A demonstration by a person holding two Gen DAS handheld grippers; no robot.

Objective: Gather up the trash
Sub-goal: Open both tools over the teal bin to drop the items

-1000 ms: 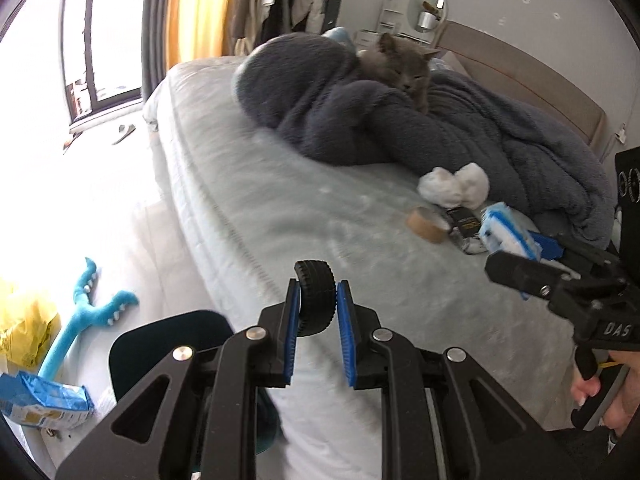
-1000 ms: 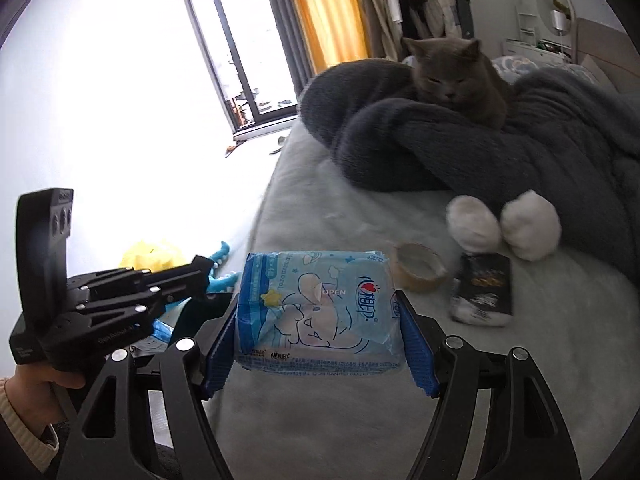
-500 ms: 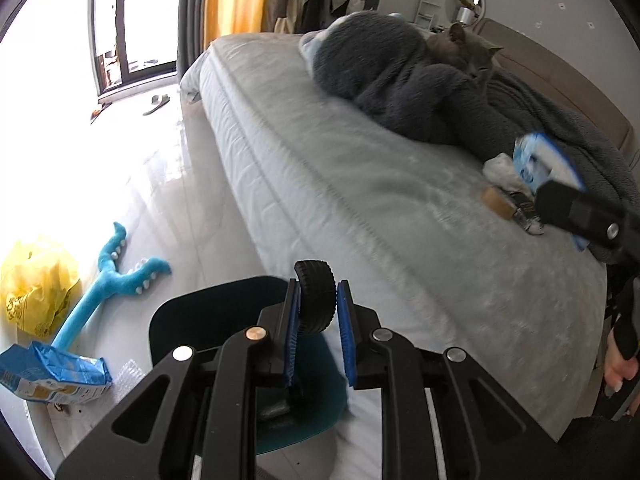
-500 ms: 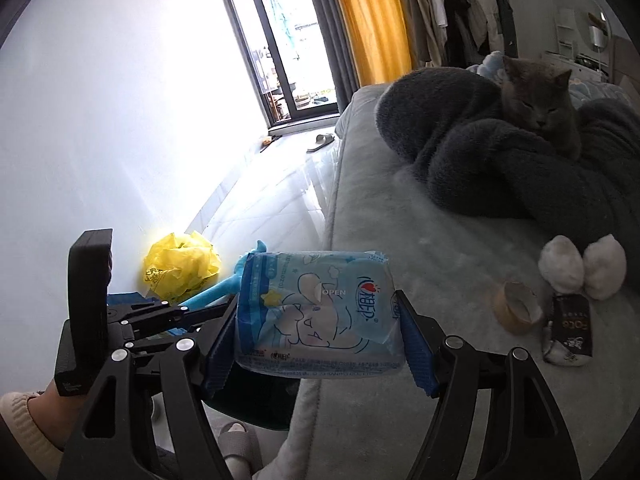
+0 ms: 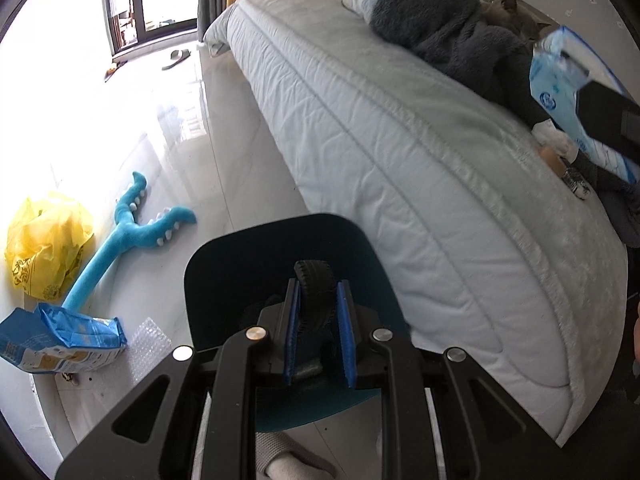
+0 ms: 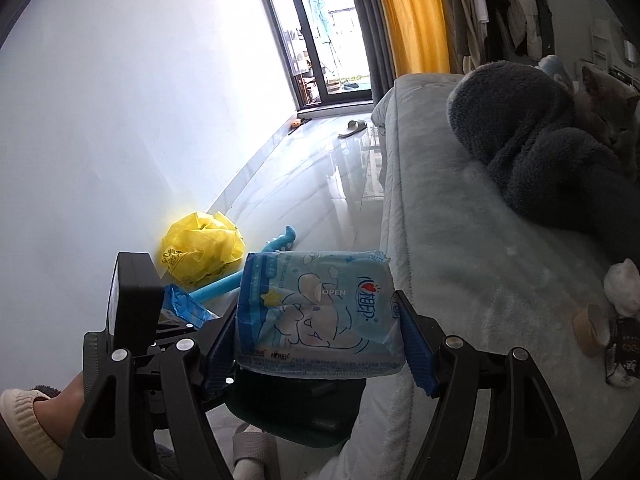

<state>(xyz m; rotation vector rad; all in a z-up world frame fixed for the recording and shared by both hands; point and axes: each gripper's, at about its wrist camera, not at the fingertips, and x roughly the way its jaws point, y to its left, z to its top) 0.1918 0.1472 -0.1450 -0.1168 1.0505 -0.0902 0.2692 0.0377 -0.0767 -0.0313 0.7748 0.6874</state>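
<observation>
Your left tool (image 5: 317, 312) grips a small black wheel (image 5: 314, 280) over the dark teal bin (image 5: 224, 276) beside the bed (image 5: 400, 168). Your right tool (image 6: 320, 336) clamps a blue wipes pack (image 6: 316, 312) above the bed's edge, over the bin. A yellow bag (image 6: 200, 248) lies on the floor (image 6: 304, 184).

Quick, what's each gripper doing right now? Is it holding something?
Left gripper: shut on a small black toy wheel.
Right gripper: shut on a light blue tissue pack.
</observation>
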